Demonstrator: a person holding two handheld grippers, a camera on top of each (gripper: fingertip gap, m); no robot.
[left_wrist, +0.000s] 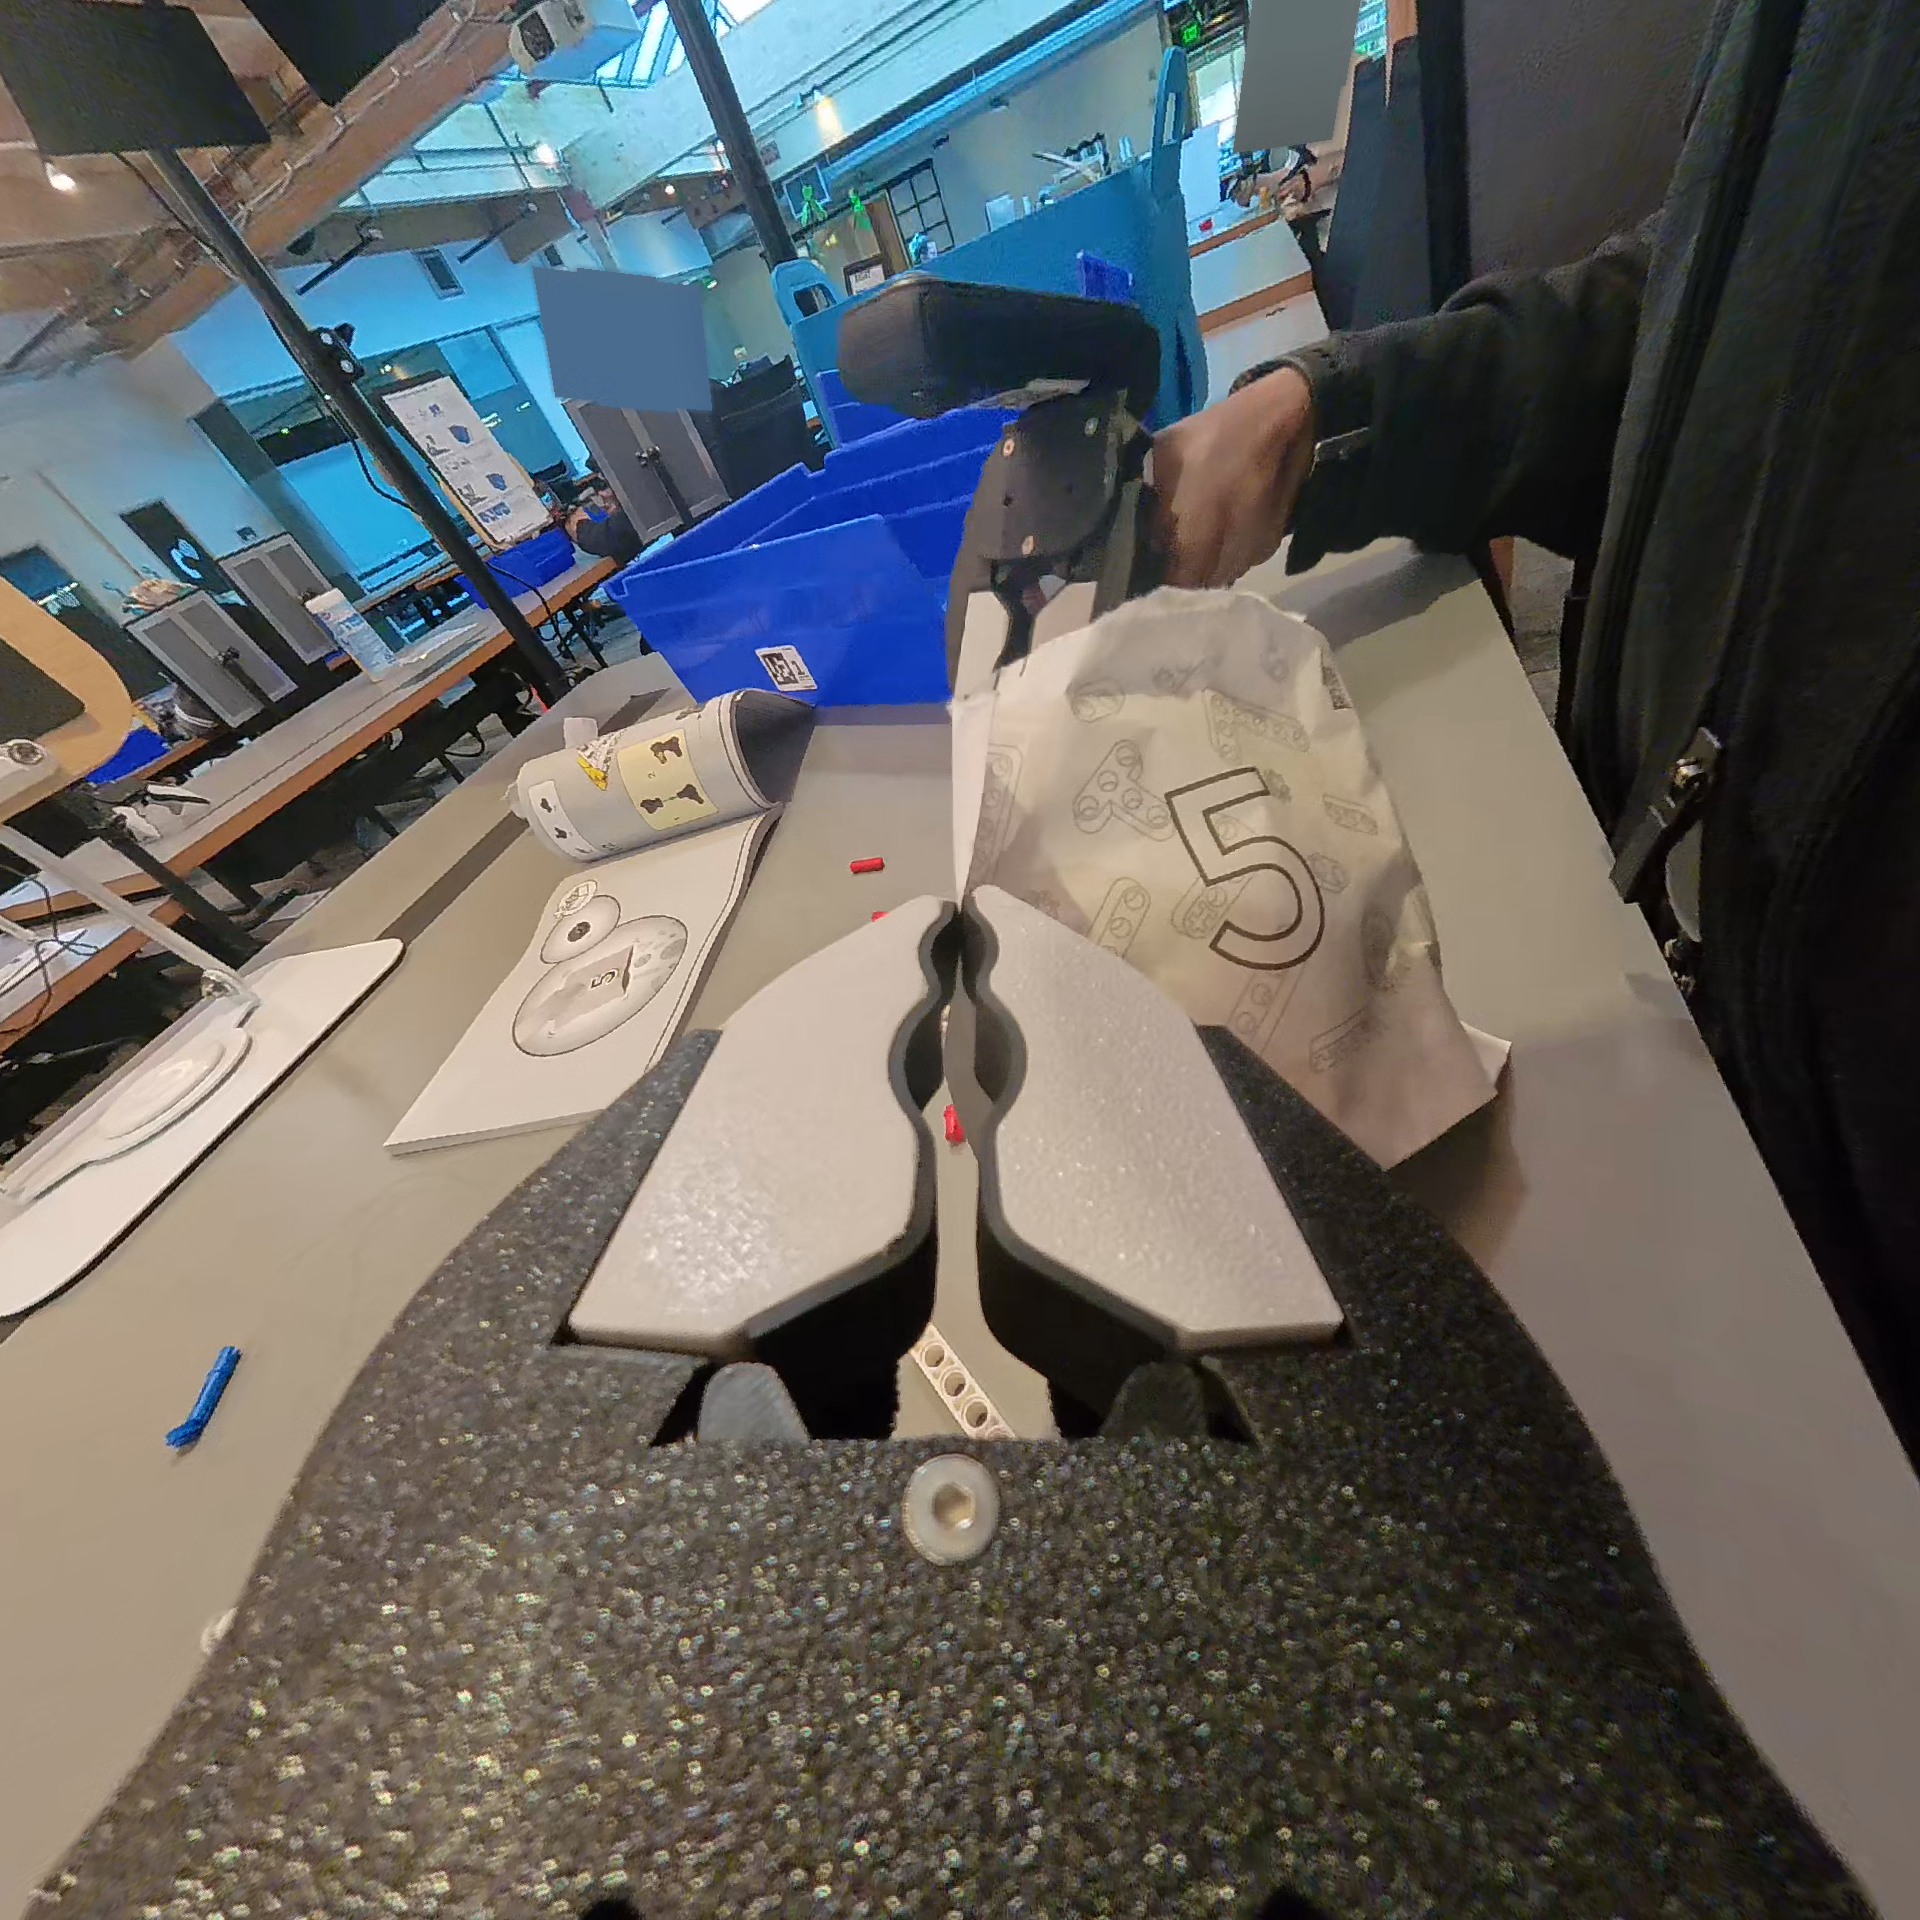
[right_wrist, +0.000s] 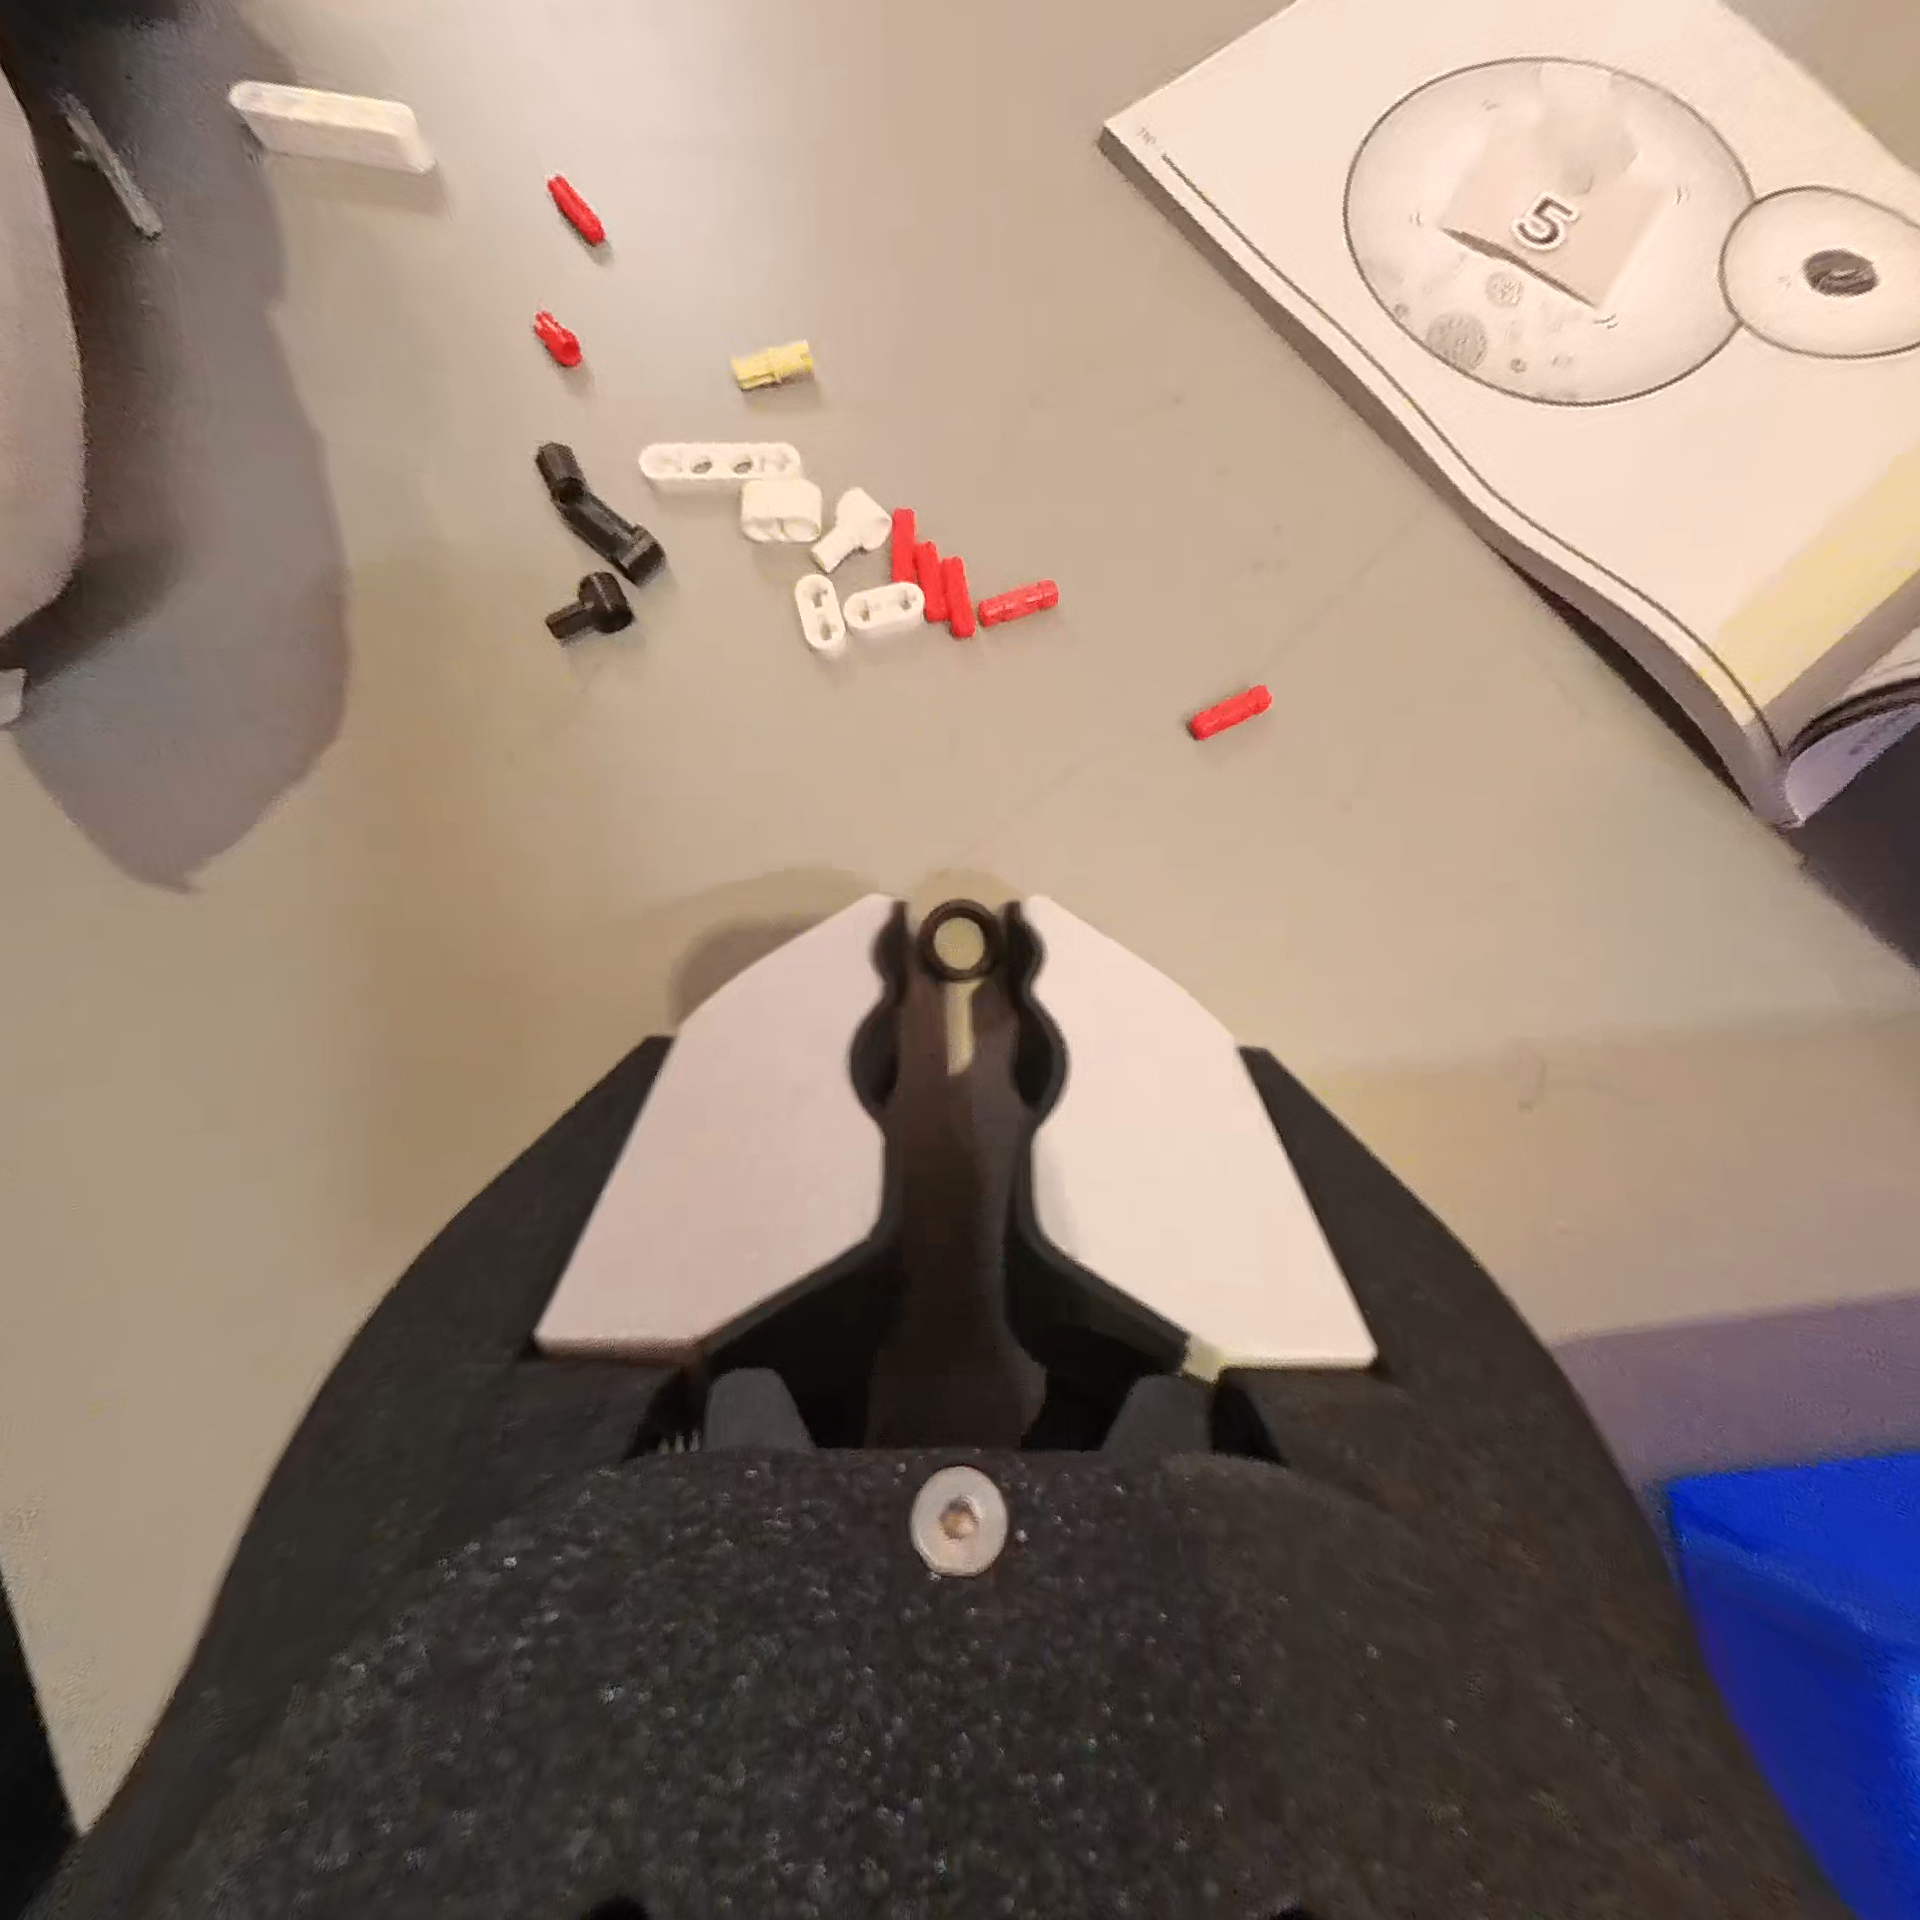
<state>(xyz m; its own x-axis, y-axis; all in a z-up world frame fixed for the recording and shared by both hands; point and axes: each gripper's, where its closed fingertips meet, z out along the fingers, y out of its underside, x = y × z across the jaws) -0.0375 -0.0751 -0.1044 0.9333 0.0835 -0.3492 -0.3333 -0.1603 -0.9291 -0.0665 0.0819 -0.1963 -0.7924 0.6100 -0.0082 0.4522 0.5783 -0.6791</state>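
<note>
My left gripper (left_wrist: 961, 914) is shut on the lower left edge of a white paper bag (left_wrist: 1226, 831) printed with a large numeral and outlines of parts. The bag stands on the grey table (left_wrist: 1662, 1247). My right gripper (right_wrist: 958, 914) is shut on a long black piece with a ring end (right_wrist: 958, 940) and points down at the table. In the left wrist view the right gripper (left_wrist: 1013, 613) hangs over the bag's open top. Loose red pins (right_wrist: 935, 582), white pieces (right_wrist: 717, 462), black pieces (right_wrist: 597, 514) and a yellow piece (right_wrist: 774, 366) lie ahead of it.
An open instruction booklet (right_wrist: 1507, 312) lies at the right and also shows in the left wrist view (left_wrist: 582, 997). Blue bins (left_wrist: 810, 592) stand at the table's far edge. A white lamp base (left_wrist: 156, 1091) and a blue piece (left_wrist: 203, 1397) lie left. A person in black (left_wrist: 1766, 623) stands at the right. The gap from one gripper's tips to the other's is roughly 20 centimeters.
</note>
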